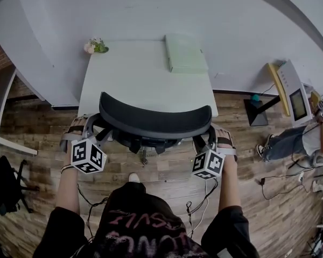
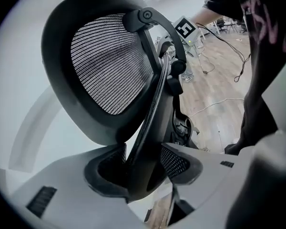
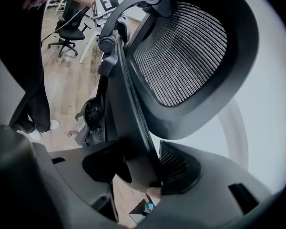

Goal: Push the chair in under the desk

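Two grippers (left gripper (image 2: 142, 165), right gripper (image 3: 142, 166)) pinch one chair (image 1: 153, 121) in their jaws by one desk (image 1: 142, 74)

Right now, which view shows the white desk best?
The head view: nearly the whole desk top shows beyond the chair backrest. Both gripper views are filled by that backrest, leaving only an indistinct white surface behind it.

Black woven mesh, finely ribbed, in a smooth matt plastic frame on the chair (image 2: 109, 66); plain white top, smooth and matt, on the desk (image 1: 140, 74); wood-plank floor (image 1: 43, 144), grainy, mottled brown, faintly sheened.
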`<state>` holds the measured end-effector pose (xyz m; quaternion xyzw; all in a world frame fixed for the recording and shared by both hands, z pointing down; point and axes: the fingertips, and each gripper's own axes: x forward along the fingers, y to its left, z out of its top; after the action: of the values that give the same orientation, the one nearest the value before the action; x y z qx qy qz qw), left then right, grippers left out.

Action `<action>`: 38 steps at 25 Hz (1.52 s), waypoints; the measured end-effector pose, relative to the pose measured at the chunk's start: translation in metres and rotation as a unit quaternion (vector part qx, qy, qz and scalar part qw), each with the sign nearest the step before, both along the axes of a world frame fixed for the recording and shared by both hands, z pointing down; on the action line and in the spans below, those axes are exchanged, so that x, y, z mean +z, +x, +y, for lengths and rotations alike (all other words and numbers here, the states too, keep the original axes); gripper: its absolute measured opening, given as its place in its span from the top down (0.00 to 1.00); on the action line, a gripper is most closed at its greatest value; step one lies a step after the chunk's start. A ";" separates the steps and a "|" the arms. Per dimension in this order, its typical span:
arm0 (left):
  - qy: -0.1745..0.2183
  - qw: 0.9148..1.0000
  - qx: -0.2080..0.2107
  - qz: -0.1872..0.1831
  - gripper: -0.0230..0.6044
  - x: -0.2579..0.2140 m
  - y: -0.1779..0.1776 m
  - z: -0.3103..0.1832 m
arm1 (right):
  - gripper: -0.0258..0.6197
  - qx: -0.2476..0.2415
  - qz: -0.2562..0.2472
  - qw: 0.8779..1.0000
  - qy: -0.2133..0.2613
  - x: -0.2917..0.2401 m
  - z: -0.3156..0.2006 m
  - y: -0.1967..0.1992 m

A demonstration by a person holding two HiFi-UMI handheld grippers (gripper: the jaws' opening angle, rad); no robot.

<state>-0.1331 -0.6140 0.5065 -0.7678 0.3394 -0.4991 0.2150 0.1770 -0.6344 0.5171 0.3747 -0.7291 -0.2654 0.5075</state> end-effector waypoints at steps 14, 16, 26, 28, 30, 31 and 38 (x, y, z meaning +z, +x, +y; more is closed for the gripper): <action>-0.007 1.000 -0.024 0.003 0.59 0.000 0.025 -0.022 | 0.59 -0.019 0.005 1.000 0.008 -0.001 -0.040 0.025; -0.009 0.999 -0.035 0.003 0.59 0.001 0.027 -0.021 | 0.59 -0.026 0.005 1.000 0.009 0.000 -0.042 0.026; -0.008 0.997 -0.072 0.004 0.58 0.002 0.045 -0.023 | 0.59 -0.055 0.001 0.998 0.022 0.000 -0.058 0.041; -0.006 0.997 -0.079 0.004 0.58 0.002 0.047 -0.023 | 0.59 -0.063 0.000 0.998 0.025 0.000 -0.059 0.043; -0.005 0.996 -0.089 0.004 0.57 0.003 0.047 -0.022 | 0.59 -0.071 -0.001 0.997 0.028 0.001 -0.058 0.042; -0.004 0.995 -0.096 0.003 0.56 0.004 0.046 -0.022 | 0.59 -0.074 -0.001 0.997 0.031 0.001 -0.057 0.042; -0.007 0.993 -0.114 0.007 0.55 0.007 0.043 -0.024 | 0.59 -0.078 0.000 0.996 0.043 0.001 -0.057 0.039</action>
<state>-0.0899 -0.6378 0.5132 -0.7292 0.4222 -0.5175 0.1489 0.2158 -0.6910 0.5186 0.3383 -0.7441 -0.3348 0.4688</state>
